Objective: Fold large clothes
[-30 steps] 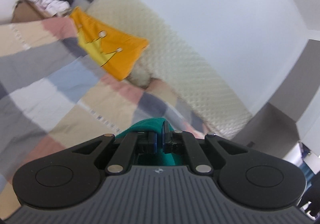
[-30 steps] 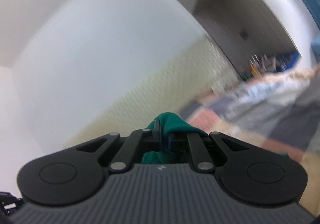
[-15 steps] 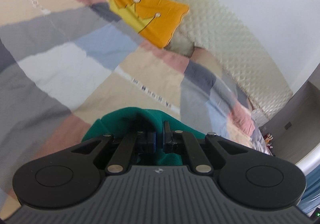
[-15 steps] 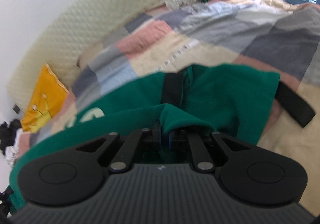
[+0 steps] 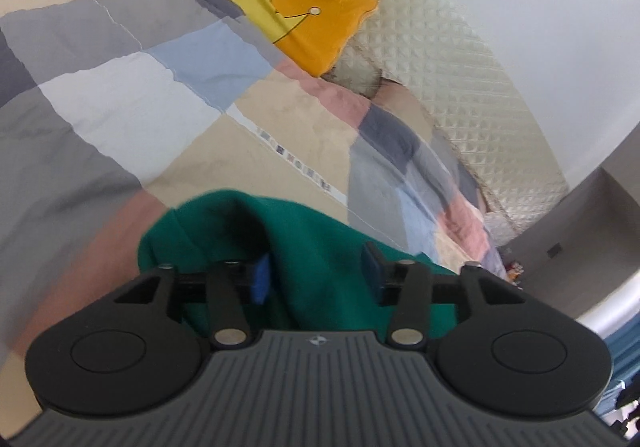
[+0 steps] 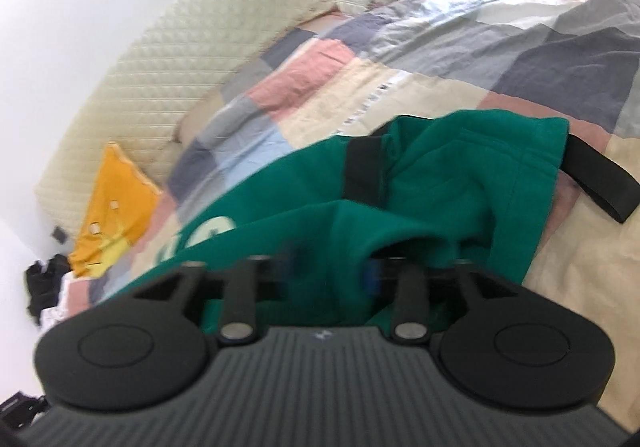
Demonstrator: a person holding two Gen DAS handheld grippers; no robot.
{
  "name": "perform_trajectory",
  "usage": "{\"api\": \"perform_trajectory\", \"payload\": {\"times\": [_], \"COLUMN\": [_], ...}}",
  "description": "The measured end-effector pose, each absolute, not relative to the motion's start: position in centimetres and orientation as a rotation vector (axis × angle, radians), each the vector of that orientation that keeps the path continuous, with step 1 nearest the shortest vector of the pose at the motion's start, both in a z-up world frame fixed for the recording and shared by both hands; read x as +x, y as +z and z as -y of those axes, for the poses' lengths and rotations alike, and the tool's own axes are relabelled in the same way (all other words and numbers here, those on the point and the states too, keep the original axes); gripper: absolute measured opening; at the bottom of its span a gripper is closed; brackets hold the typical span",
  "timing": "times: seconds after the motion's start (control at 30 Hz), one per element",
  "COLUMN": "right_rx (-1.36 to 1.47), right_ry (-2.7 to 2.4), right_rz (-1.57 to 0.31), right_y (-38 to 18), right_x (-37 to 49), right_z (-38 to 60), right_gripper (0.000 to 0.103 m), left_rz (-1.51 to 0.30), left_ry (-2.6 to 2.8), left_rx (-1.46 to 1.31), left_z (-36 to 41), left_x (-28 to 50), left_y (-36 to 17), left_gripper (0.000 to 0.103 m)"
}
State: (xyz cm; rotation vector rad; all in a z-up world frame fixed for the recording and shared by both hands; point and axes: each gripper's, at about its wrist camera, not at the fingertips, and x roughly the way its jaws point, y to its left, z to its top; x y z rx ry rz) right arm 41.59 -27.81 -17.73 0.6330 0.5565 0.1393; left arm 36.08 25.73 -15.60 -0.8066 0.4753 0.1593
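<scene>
One green garment (image 6: 420, 191), large, sweatshirt-like, lies on the bed (image 5: 120, 95) atop a patchwork cover of grey, pale blue, pink, cream and white blocks. Colour: deep green throughout, with pale lettering partly visible on the spread portion in the right wrist view. Two black bands: one crosses the cloth near its upper fold, the other (image 6: 600, 183) projects beyond the garment's right edge onto the cover. Condition: bunched and doubled over at the near edge, with soft ridges and a dark hollow under the raised fold.

Left hand-held gripper (image 5: 316, 275): jaws opening, blue pads spread apart, a hump of green cloth between them; the pads do not press it. Right hand-held gripper (image 6: 332, 271): jaws opening likewise, blurred, green cloth bulging up between the fingers, released rather than clamped.

Containers: a brown box-like edge shows at the top left corner of the left wrist view, with pale crumpled cloth just above it; whether the cloth sits inside cannot be told.

Other items: orange cushion (image 5: 304, 23) with a yellow crown motif, leaning at the quilted cream headboard (image 5: 460, 79); a dark heap (image 6: 44, 287) on the floor beside the bed.
</scene>
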Motion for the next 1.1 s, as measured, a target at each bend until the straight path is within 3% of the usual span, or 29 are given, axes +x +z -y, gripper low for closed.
{"api": "perform_trajectory", "payload": {"times": [0.07, 0.1, 0.37, 0.6, 0.9, 1.0, 1.03, 1.07, 1.1], "right_rx": [0.602, 0.571, 0.543, 0.555, 0.278, 0.164, 0.112, 0.070, 0.059], "right_ry": [0.163, 0.176, 0.226, 0.313, 0.470, 0.505, 0.485, 0.474, 0.476], "right_rz": [-0.543, -0.540, -0.547, -0.593, -0.594, -0.586, -0.568, -0.544, -0.518], "right_y": [-16.9, -16.4, -14.8, -15.9, -16.4, -16.7, -16.6, -16.5, -16.2], "right_x": [40.6, 40.1, 36.7, 33.6, 34.3, 34.7, 34.6, 34.5, 34.4], "right_z": [27.3, 26.8, 25.7, 24.9, 18.3, 16.2, 15.7, 15.2, 15.1], "right_gripper": [0.082, 0.084, 0.084, 0.085, 0.084, 0.067, 0.057, 0.040, 0.034], "left_rz": [-0.473, -0.476, -0.450, -0.532, -0.574, -0.568, -0.564, -0.559, -0.557], "left_ry": [0.150, 0.145, 0.070, 0.001, -0.066, -0.092, -0.106, -0.114, -0.117], "left_rx": [-0.800, -0.803, -0.798, -0.845, -0.918, -0.987, -1.006, -1.017, -1.024], "left_z": [-25.1, -24.8, -21.6, -18.6, -17.7, -18.2, -18.4, -18.5, -18.6], "left_x": [35.0, 34.5, 30.0, 30.4, 31.7, 31.9, 32.0, 32.0, 32.0], "left_y": [-15.0, -14.8, -13.2, -15.4, -18.1, -18.5, -18.6, -18.7, -18.8], "left_gripper": [0.070, 0.070, 0.075, 0.075, 0.073, 0.063, 0.059, 0.055, 0.054]}}
